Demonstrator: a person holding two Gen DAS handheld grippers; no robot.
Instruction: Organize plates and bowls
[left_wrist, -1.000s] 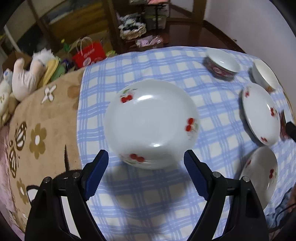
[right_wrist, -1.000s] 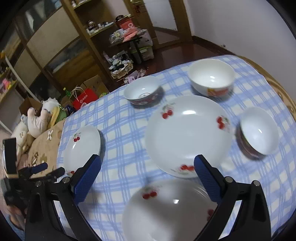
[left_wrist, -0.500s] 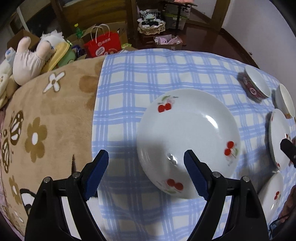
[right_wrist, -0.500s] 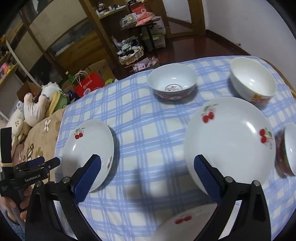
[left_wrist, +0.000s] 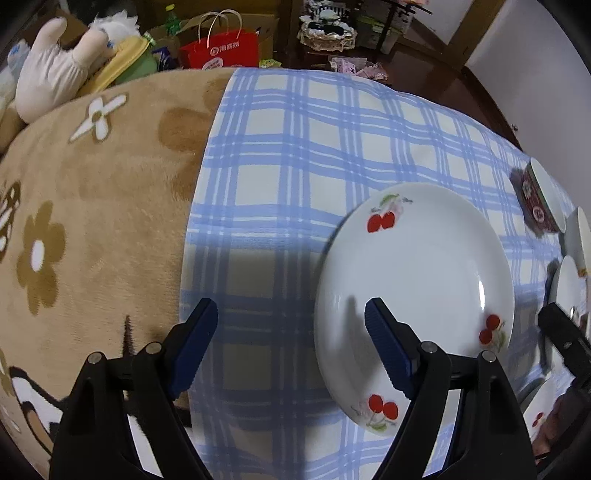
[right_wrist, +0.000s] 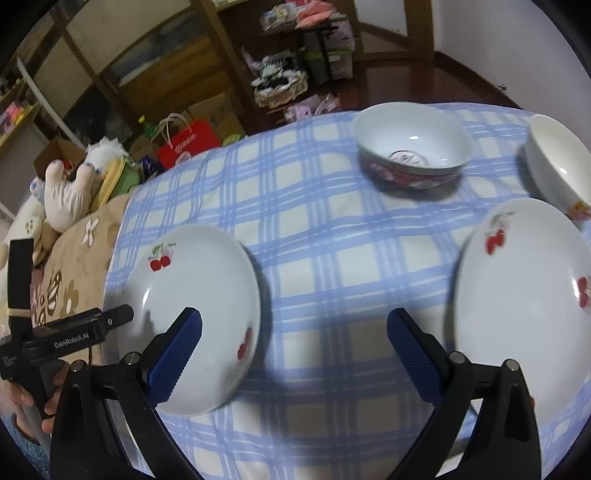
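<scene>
**A:** Round table under a blue-and-white checked tablecloth (left_wrist: 295, 155), with a beige fleece blanket with brown flowers (left_wrist: 92, 192) over its left part. Beyond, a red paper bag (left_wrist: 221, 51), a white plush toy (left_wrist: 55, 74), a wicker basket (right_wrist: 280, 86) on the dark floor, wooden shelving (right_wrist: 122, 74) behind.

**B:** And the crockery?

**A:** Lies spread over the checked cloth. Nearest the blanket, a white ceramic plate with red cherry prints (left_wrist: 424, 266), flat and right way up. To its right in the right wrist view, a second white cherry-print plate (right_wrist: 517, 295), well apart from the first. Farther back, a white bowl with a red-patterned outside (right_wrist: 413, 147), and near it a plain white bowl (right_wrist: 557, 166) at the edge of view, both upright.

**B:** Left gripper (left_wrist: 291, 310)?

**A:** Points steeply down, jaws spread wide, gripping nothing. Right blue pad over the first plate's left part, left pad over bare cloth, the plate's left rim in between. Touching the plate or not: cannot tell. Handle wrapped by a person's hand (right_wrist: 33, 402), low at the left of the right wrist view.

**B:** Right gripper (right_wrist: 295, 315)?

**A:** Spread wide too, and empty. Hangs over the strip of cloth between the two plates, left pad in front of the first plate's right side, right pad just beside the second plate's left rim.
</scene>
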